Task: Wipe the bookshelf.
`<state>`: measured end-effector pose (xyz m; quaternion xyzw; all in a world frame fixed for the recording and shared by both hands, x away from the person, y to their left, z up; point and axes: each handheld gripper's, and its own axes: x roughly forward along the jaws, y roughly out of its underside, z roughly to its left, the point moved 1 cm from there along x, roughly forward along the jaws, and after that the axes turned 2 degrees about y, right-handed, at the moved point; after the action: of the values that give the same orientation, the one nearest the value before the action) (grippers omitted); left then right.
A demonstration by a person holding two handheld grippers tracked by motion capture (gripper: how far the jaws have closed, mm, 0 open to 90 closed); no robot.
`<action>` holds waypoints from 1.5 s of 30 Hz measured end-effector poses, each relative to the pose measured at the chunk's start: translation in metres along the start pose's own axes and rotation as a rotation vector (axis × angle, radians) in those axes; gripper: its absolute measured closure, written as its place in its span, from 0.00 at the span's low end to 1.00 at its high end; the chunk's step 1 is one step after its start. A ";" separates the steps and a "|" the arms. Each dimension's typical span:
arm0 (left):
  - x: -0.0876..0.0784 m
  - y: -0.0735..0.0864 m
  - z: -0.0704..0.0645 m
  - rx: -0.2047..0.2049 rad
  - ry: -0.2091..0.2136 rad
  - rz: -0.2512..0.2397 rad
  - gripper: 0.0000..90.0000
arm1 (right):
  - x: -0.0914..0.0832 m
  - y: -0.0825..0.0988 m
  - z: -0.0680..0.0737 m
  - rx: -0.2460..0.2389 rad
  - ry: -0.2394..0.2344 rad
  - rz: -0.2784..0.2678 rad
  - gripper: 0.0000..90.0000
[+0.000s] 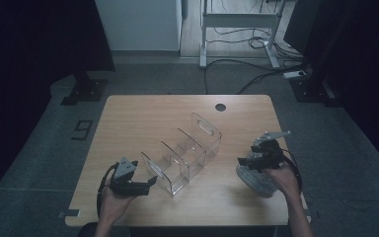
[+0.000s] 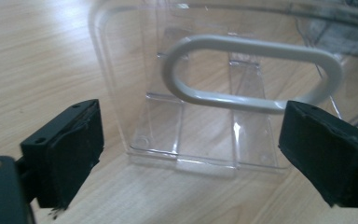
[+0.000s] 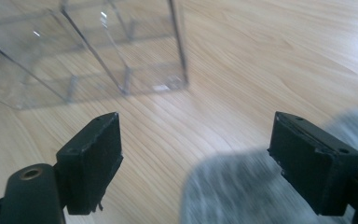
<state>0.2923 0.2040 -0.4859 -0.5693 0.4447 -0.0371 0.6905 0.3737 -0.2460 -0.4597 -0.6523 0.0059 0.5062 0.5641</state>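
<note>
Nowhere on the light wooden table [image 1: 143,116] could any brand, label or writing be read; at its centre stood a clear acrylic divided organiser with an oval handle slot in each end wall [image 1: 183,153], its compartments empty. Just beside that organiser's near end wall, the left gripper [image 1: 150,181] held its jaws spread wide with nothing between them. Well apart, near the table's right edge, the right gripper [image 1: 243,160] hovered with jaws wide over a soft grey-and-white bundle [image 1: 256,183], too blurred to identify, gripping nothing.

Black grippers [image 1: 150,181] — grey plates, trailing cables
</note>
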 end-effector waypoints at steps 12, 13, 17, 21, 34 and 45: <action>0.017 0.005 -0.010 0.029 0.014 0.049 0.00 | 0.036 -0.046 0.020 -0.067 -0.082 0.016 0.16; 0.018 0.006 -0.010 0.029 0.016 0.054 0.00 | 0.039 -0.049 0.020 -0.065 -0.082 0.017 0.16; 0.023 0.006 -0.010 0.031 0.018 0.068 0.00 | 0.051 -0.062 0.022 -0.062 -0.099 0.019 0.16; 0.026 0.007 -0.009 0.033 0.025 0.078 0.00 | 0.061 -0.073 0.027 -0.077 -0.129 0.024 0.16; 0.027 0.007 0.007 0.019 -0.008 0.095 0.00 | 0.060 -0.074 0.036 -0.113 -0.140 0.039 0.16; 0.031 0.006 0.025 -0.011 -0.056 0.124 0.00 | 0.048 -0.056 0.038 -0.077 -0.178 0.024 0.16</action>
<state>0.3250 0.2076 -0.5099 -0.5453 0.4597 0.0243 0.7006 0.4047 -0.1702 -0.4456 -0.6259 -0.0557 0.5686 0.5309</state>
